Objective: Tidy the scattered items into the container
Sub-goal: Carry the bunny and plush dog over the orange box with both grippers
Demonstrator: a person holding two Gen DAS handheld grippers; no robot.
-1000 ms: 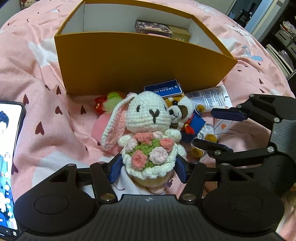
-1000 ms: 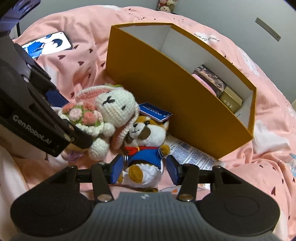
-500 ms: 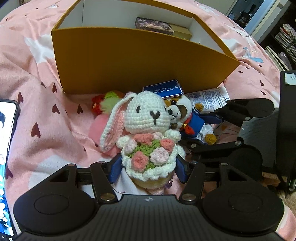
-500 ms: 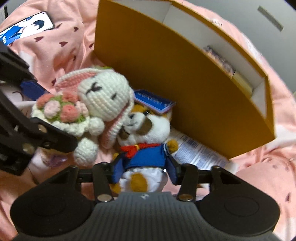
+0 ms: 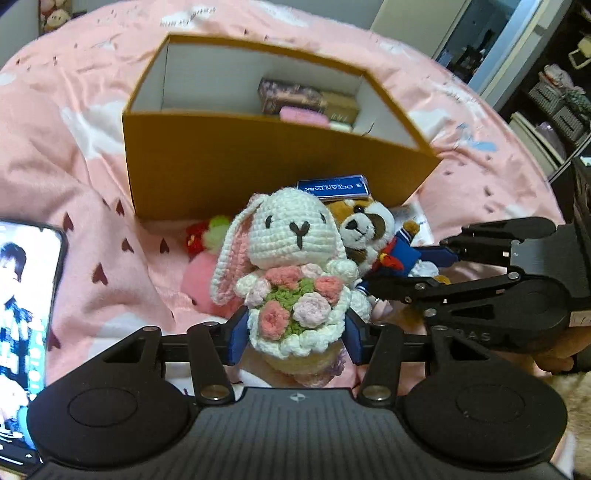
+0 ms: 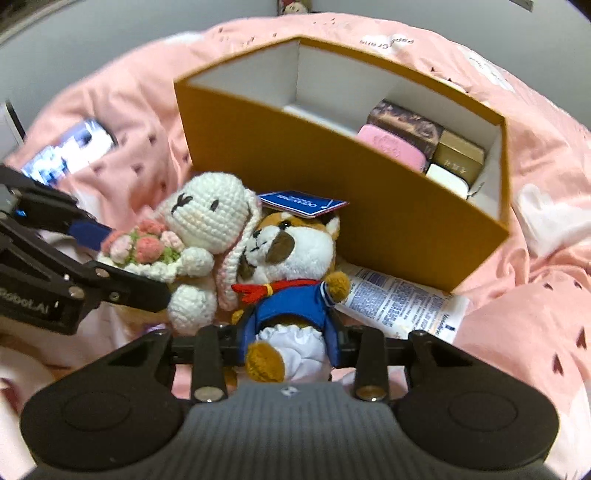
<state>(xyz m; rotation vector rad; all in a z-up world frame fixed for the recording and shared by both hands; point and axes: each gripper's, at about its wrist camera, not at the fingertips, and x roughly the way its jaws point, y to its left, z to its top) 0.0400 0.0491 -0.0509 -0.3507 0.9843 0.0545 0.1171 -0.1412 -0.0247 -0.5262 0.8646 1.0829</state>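
Two plush toys, a crochet bunny (image 5: 291,266) and a dog (image 6: 291,273), each clamped by one gripper.

home bedroom: pink heart-print bedding (image 5: 110,177), plush toys (image 5: 51,14) behind.

The crochet rabbit (image 5: 291,266) and plush dog (image 6: 291,273) — upright, touching — sit before the yellow box (image 5: 266,166). Inside it lie small boxes (image 6: 417,144) — right end.

rabbit (image 5: 291,258) left of dog (image 5: 373,236), before box (image 5: 258,162).
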